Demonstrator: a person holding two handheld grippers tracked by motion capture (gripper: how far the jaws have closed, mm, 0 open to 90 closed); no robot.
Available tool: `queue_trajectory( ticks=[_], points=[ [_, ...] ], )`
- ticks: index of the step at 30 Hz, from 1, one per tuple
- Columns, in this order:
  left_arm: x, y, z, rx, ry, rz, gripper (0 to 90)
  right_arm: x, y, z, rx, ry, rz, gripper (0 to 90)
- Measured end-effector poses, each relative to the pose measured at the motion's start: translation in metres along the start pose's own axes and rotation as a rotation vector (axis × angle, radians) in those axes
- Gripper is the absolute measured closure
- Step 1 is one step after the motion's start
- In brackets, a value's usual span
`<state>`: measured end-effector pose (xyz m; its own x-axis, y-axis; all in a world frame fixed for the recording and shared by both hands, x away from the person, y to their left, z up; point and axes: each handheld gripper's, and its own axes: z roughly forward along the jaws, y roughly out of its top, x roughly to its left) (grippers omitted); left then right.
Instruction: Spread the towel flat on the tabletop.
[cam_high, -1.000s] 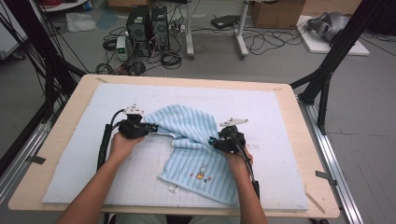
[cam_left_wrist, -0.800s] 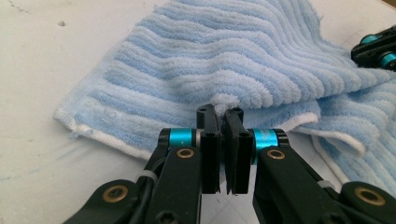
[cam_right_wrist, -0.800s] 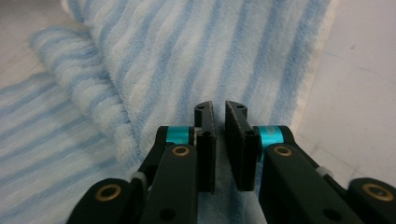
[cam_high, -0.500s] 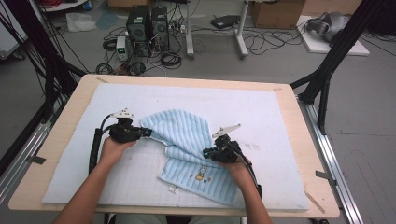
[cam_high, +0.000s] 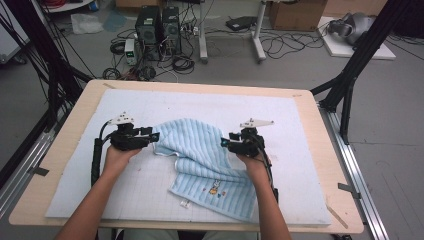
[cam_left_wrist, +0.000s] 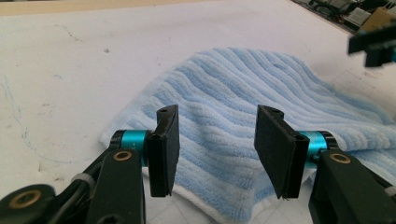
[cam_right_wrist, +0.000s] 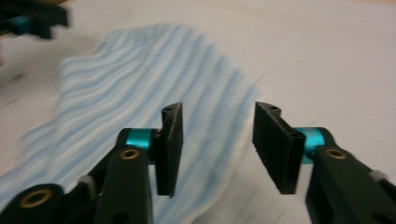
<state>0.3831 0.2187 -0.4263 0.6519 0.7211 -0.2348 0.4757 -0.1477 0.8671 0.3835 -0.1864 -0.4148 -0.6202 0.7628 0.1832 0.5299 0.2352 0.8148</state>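
From the high view, the light blue ribbed towel (cam_high: 200, 155) is lying rumpled on the white gridded mat (cam_high: 300, 125), roughly in the middle of it, with one half folded over and a small cartoon print plus a white tag near its closer edge. The mat sits on a pale wooden tabletop (cam_high: 80, 100). My left gripper (cam_high: 155, 136) is just at the towel's left edge and my right gripper (cam_high: 223, 142) is at its right edge, both pointing inward at the cloth. Each one has that grey three-cornered plate on top and a black cable running back along my forearm.

Left gripper view: the two flat black rectangular pads (cam_left_wrist: 166, 149) stand wide apart with nothing pinched between them. The towel corner bunches up right under and ahead of them, a soft terry with chunky raised stripes and a white underside peeking out at the hem.

Right gripper view is pretty blurry, but the jaws are clearly spread apart here too, empty, hanging over the towel's striped edge where it meets the bare mat.
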Motion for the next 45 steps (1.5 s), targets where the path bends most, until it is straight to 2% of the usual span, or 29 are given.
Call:
queue_trajectory(
  ticks=[3,7,8,11,12,13,14,15,16,17,18,19,20,22,24,26,29,33,37,38,39,41,43,45],
  points=[
    [-0.001,-0.001,0.003,0.012,-0.002,0.009,50.1,-0.009,0.012,0.018,0.013,-0.036,0.020,44.7],
    [-0.002,-0.004,0.006,0.018,-0.007,0.004,48.8,-0.012,0.017,0.046,0.057,-0.049,-0.001,41.1],
    [-0.002,-0.004,0.006,0.015,-0.007,0.001,48.7,-0.013,0.017,0.052,0.069,-0.050,0.011,41.2],
    [-0.001,-0.006,0.007,0.020,-0.004,0.000,48.7,-0.014,0.014,0.067,0.090,-0.043,0.046,52.1],
    [-0.001,-0.006,0.007,0.020,-0.004,0.000,48.7,-0.014,0.014,0.067,0.090,-0.043,0.046,52.1],
    [-0.001,-0.007,0.007,0.021,-0.005,-0.003,48.7,-0.013,0.011,0.073,0.108,-0.020,0.046,71.0],
    [-0.001,-0.007,0.007,0.022,-0.003,-0.003,48.7,-0.013,0.011,0.073,0.108,-0.020,0.046,71.0],
    [0.000,-0.007,0.007,0.020,-0.003,-0.003,48.8,-0.009,0.012,0.072,0.130,-0.026,0.000,84.3],
    [0.000,-0.007,0.007,0.020,-0.003,-0.003,48.8,-0.009,0.012,0.072,0.130,-0.026,0.000,84.3],
    [0.000,-0.007,0.006,0.015,-0.002,-0.008,48.8,-0.006,0.016,0.061,0.086,-0.098,-0.061,85.6],
    [0.000,-0.007,0.006,0.014,-0.001,-0.009,48.9,-0.005,0.019,0.053,0.056,-0.123,-0.076,85.6],
    [0.000,-0.007,0.006,0.014,-0.001,-0.009,48.8,-0.005,0.019,0.053,0.056,-0.123,-0.076,85.6],
    [0.000,-0.007,0.006,0.012,-0.001,-0.009,48.8,-0.004,0.025,0.038,0.006,-0.151,-0.113,85.6],
    [-0.001,-0.007,0.005,0.010,-0.001,-0.011,48.8,-0.002,0.028,0.025,-0.015,-0.173,-0.139,85.6],
    [-0.002,-0.008,0.006,0.010,0.001,-0.012,48.8,-0.001,0.028,0.019,-0.015,-0.131,-0.155,85.5],
    [-0.001,-0.008,0.006,0.008,0.001,-0.014,48.8,0.005,0.023,0.020,0.036,-0.094,-0.191,85.4],
    [-0.002,-0.008,0.008,0.003,0.001,-0.019,48.8,0.012,0.009,0.029,0.102,-0.020,-0.220,85.2],
    [-0.003,-0.008,0.008,-0.003,0.000,-0.018,48.8,0.018,-0.007,0.047,0.180,0.030,-0.232,84.6],
    [-0.002,-0.008,0.008,-0.004,0.001,-0.019,48.8,0.019,-0.009,0.047,0.172,0.038,-0.224,81.9],
    [-0.002,-0.008,0.008,-0.005,0.001,-0.018,48.8,0.016,-0.008,0.044,0.167,0.065,-0.203,70.9],
    [-0.002,-0.008,0.009,-0.008,0.002,-0.019,48.8,0.012,-0.007,0.041,0.149,0.084,-0.181,67.1],
    [-0.002,-0.008,0.009,-0.008,0.003,-0.019,48.8,0.004,-0.004,0.033,0.086,0.087,-0.111,65.5],
    [-0.002,-0.008,0.009,-0.010,0.004,-0.019,48.8,-0.004,-0.001,0.026,0.032,0.060,-0.068,65.8],
    [-0.002,-0.008,0.009,-0.015,0.005,-0.020,48.7,-0.011,0.003,0.022,0.019,0.008,-0.053,65.6]
  ],
)
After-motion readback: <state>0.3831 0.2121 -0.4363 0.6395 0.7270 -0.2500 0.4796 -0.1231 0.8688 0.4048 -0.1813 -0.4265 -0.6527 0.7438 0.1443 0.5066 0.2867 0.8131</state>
